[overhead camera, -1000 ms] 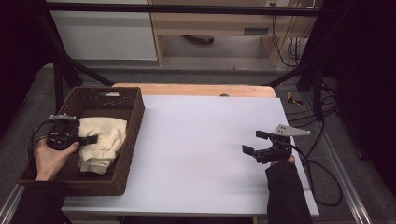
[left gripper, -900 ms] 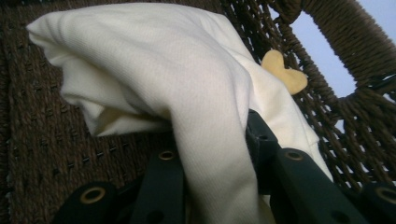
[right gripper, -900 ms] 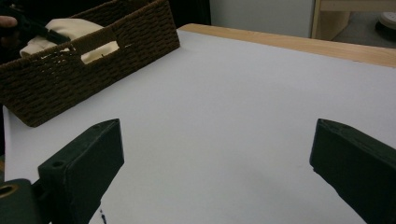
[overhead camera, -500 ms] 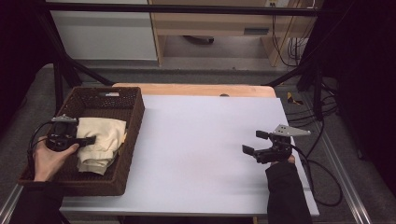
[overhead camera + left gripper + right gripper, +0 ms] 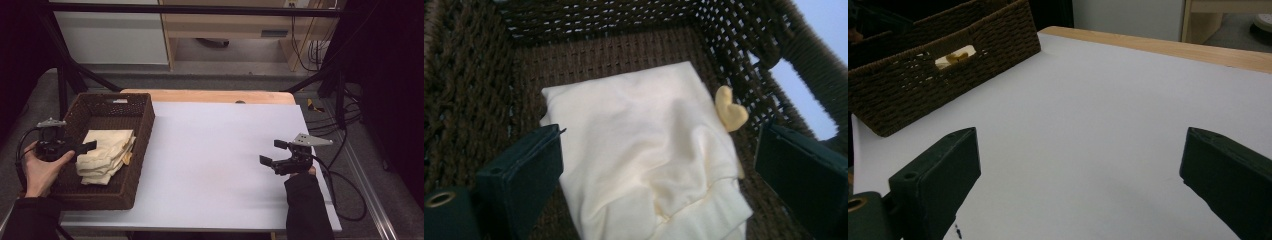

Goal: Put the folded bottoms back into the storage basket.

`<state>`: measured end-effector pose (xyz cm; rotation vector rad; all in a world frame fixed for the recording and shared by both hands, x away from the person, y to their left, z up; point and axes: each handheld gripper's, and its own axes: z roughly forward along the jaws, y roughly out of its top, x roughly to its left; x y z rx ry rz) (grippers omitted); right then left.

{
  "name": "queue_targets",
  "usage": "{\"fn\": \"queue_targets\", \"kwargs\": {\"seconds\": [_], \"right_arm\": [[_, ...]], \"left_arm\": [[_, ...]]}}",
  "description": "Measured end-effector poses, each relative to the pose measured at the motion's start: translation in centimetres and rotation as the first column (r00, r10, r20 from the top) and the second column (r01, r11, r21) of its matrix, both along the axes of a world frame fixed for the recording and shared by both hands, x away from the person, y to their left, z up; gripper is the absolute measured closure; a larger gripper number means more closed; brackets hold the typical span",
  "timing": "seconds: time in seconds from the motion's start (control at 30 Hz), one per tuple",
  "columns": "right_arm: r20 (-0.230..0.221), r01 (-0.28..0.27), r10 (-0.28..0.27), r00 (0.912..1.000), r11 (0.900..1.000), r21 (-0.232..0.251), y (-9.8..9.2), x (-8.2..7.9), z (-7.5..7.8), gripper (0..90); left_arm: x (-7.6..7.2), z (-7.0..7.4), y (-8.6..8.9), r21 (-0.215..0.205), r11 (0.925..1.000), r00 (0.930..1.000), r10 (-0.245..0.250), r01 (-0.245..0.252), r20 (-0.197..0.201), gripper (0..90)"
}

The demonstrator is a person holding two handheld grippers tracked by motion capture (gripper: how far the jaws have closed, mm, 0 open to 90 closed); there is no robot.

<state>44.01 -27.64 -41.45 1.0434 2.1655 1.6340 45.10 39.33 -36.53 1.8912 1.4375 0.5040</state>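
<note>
A folded cream cloth (image 5: pixel 106 155) lies in the brown wicker basket (image 5: pixel 111 98) at the table's left. My left gripper (image 5: pixel 87 146) hovers at the cloth's left edge, over the basket's left side. Its jaws have just been opening. In the left gripper view the cloth (image 5: pixel 644 150) rests on the basket floor (image 5: pixel 589 55) below the wide-apart jaws of my left gripper (image 5: pixel 659 145), and no pad presses it. My right gripper (image 5: pixel 272 152) stands open over the white table (image 5: pixel 210 145) at the right, with nothing between its fingers.
A small yellow fold (image 5: pixel 730 110) sticks out beside the cloth near the basket's handle hole. In the right gripper view the basket (image 5: pixel 948 55) stands far left across bare white table (image 5: pixel 1098 100). A wooden strip (image 5: pixel 210 96) runs along the far edge.
The left gripper's jaws have gone from shut on the cloth to wide apart, and the hand has drawn slightly left. The cloth now lies loose in the basket. The right gripper has not moved.
</note>
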Motion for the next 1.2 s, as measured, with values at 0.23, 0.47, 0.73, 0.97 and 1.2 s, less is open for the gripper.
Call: {"fn": "queue_targets", "kwargs": {"seconds": [0.23,0.47,0.73,0.97,1.2], "right_arm": [[0.001,0.000,0.000,1.0000,1.000,0.000,0.0,0.0,0.0,3.3],[0.002,0.000,0.000,1.0000,1.000,0.001,0.0,0.0,0.0,3.3],[0.002,-0.001,0.001,1.0000,1.000,0.002,0.0,0.0,0.0,3.3],[0.002,-0.001,0.001,1.0000,1.000,0.003,0.0,0.0,0.0,3.3],[0.002,-0.001,0.001,1.0000,1.000,0.003,0.0,0.0,0.0,3.3]], "left_arm": [[-0.2,0.5,-0.8,-0.038,0.9988,0.9995,-0.030,0.031,0.013,4.5],[-0.6,1.2,-1.8,-0.077,0.9937,0.9959,-0.078,0.082,0.045,4.5],[-1.1,2.0,-3.5,-0.063,0.9912,0.9909,-0.112,0.117,0.075,4.5],[-1.5,2.7,-4.9,-0.072,0.9848,0.9826,-0.150,0.158,0.110,4.5],[-1.8,3.2,-6.6,-0.059,0.9794,0.9732,-0.184,0.193,0.138,4.5]]}}
